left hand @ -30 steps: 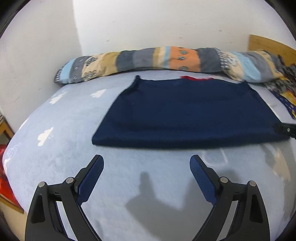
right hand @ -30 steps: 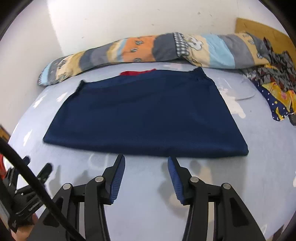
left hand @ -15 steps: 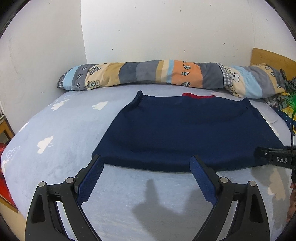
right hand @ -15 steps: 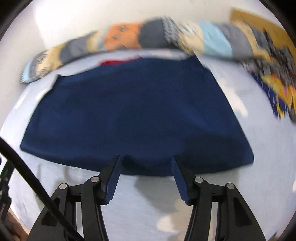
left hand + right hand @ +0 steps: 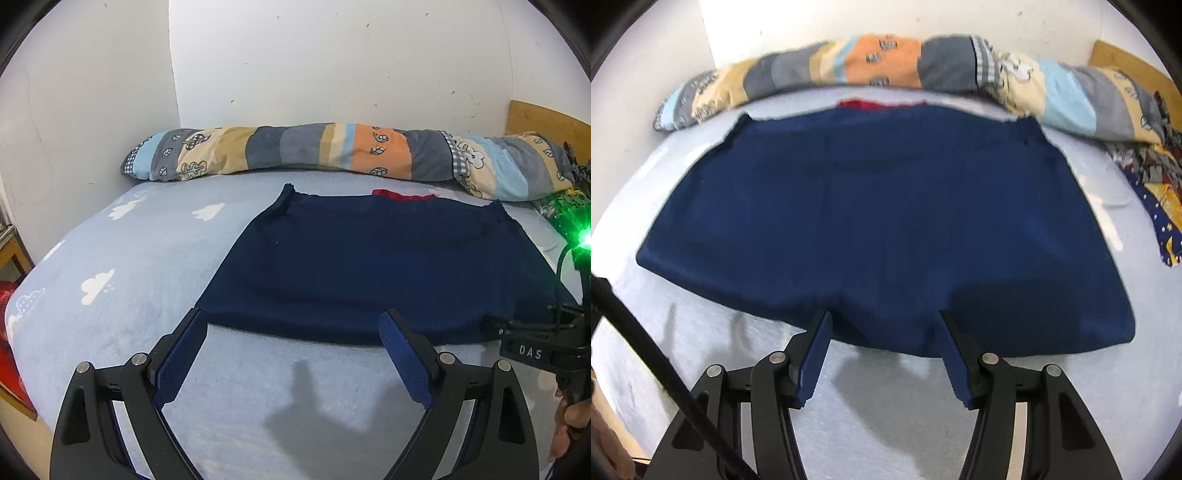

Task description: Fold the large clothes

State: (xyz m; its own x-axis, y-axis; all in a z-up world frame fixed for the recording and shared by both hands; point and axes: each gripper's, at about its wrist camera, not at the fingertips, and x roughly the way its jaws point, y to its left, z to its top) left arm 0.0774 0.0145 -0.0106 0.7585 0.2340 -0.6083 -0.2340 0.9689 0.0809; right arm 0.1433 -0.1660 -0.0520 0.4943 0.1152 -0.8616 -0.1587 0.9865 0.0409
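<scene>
A navy blue garment (image 5: 388, 266) (image 5: 879, 221) lies flat on the light blue bed sheet (image 5: 129, 266), with a strip of red cloth (image 5: 404, 194) showing at its far edge. My left gripper (image 5: 291, 321) is open wide, its fingertips just short of the garment's near hem at its left corner. My right gripper (image 5: 884, 319) is open too, its blue pads (image 5: 816, 354) over the near hem with nothing pinched. In the left wrist view the right gripper's black body (image 5: 532, 347) rests at the hem's right end, held by a hand (image 5: 569, 424).
A rolled patchwork quilt (image 5: 332, 151) (image 5: 886, 62) lies along the white wall behind the garment. Patterned clothes (image 5: 1156, 184) are piled at the right by a wooden headboard (image 5: 543, 122). A red object (image 5: 7, 332) sits off the bed's left edge.
My right gripper came forward and down from the bare sheet to the garment's near hem, and its jaws widened a little. My left gripper edged up to the hem, still wide open.
</scene>
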